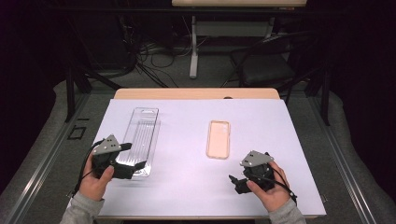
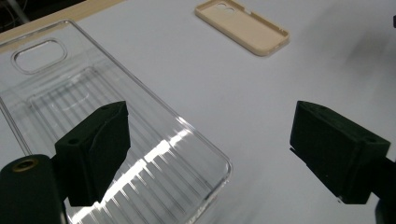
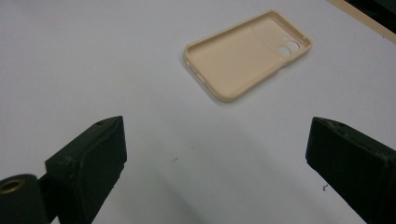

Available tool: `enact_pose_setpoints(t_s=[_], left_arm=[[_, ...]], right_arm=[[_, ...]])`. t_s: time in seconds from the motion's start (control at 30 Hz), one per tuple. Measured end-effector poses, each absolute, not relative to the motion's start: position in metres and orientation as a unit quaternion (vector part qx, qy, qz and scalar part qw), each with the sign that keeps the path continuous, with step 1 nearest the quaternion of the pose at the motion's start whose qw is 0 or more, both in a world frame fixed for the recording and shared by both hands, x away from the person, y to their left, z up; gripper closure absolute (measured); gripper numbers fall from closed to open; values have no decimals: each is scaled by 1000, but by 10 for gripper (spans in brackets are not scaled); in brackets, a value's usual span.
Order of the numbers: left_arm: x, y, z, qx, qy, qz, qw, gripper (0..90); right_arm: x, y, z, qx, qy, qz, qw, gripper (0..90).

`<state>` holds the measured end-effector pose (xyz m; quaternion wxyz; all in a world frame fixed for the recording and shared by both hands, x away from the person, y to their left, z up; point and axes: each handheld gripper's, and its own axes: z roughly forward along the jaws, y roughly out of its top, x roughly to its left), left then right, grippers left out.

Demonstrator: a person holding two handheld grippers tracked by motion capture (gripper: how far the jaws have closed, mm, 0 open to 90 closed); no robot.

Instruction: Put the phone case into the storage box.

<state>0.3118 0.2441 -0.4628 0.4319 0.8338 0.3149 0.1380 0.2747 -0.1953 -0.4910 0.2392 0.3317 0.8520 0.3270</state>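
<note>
A clear ribbed plastic tray (image 1: 141, 138) lies lengthwise on the left of the white table cover (image 1: 187, 186). A beige phone case (image 1: 218, 139) lies open side up near the middle. My left gripper (image 1: 138, 168) is open at the tray's near end; in the left gripper view one jaw hangs over the tray (image 2: 107, 121) and the other over bare cover, with the phone case (image 2: 243, 25) beyond. My right gripper (image 1: 235, 182) is open low on the right, short of the phone case (image 3: 247, 53), nothing between its jaws.
The wooden table edge (image 1: 196, 93) shows behind the white cover. Beyond it stand a chair (image 1: 266, 65), a desk leg (image 1: 193, 46) and cables on the floor. Bare cover lies between the tray and the case and along the front.
</note>
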Motion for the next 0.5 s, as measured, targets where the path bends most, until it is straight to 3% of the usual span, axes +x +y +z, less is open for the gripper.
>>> enact_pose_setpoints(t_s=[0.5], left_arm=[[361, 223, -447, 850, 305, 104, 416, 124]], right_arm=[[325, -163, -472, 311, 865, 330, 215, 50]])
